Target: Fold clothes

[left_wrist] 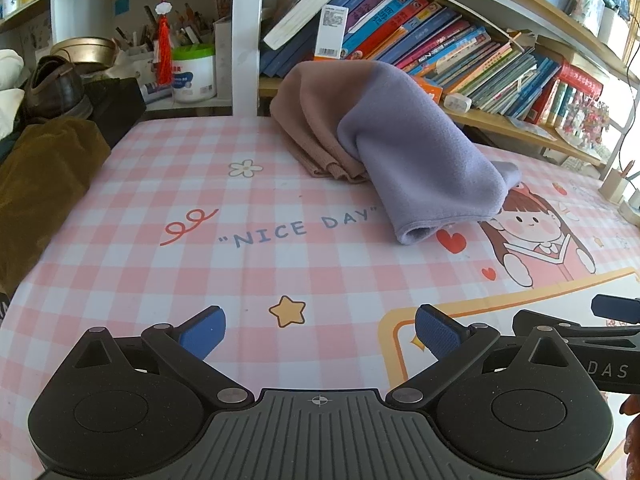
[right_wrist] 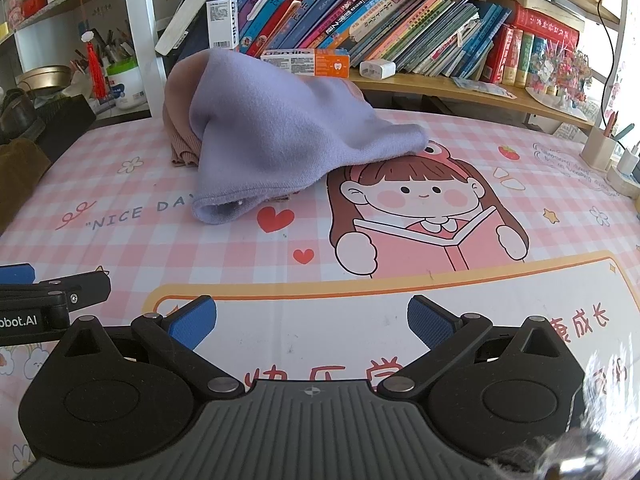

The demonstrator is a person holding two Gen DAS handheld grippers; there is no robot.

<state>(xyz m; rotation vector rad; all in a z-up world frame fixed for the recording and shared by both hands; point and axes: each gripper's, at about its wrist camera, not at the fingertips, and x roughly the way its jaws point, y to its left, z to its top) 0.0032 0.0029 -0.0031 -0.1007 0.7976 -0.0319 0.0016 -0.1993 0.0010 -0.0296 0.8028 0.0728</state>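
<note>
Left wrist view: the left gripper (left_wrist: 320, 334) hovers with blue pads spread wide, holding nothing, above the pink checked tablecloth (left_wrist: 168, 280). Beside it the right gripper (right_wrist: 312, 324) is likewise spread and empty. Well ahead of both, a purple garment (left_wrist: 420, 160) lies draped over a brown one (left_wrist: 308, 128), before the bookshelf (left_wrist: 460, 40).

Left gripper (left_wrist: 320, 332) and right gripper (right_wrist: 311, 322) both spread wide, empty, hovering low, side by side.
</note>
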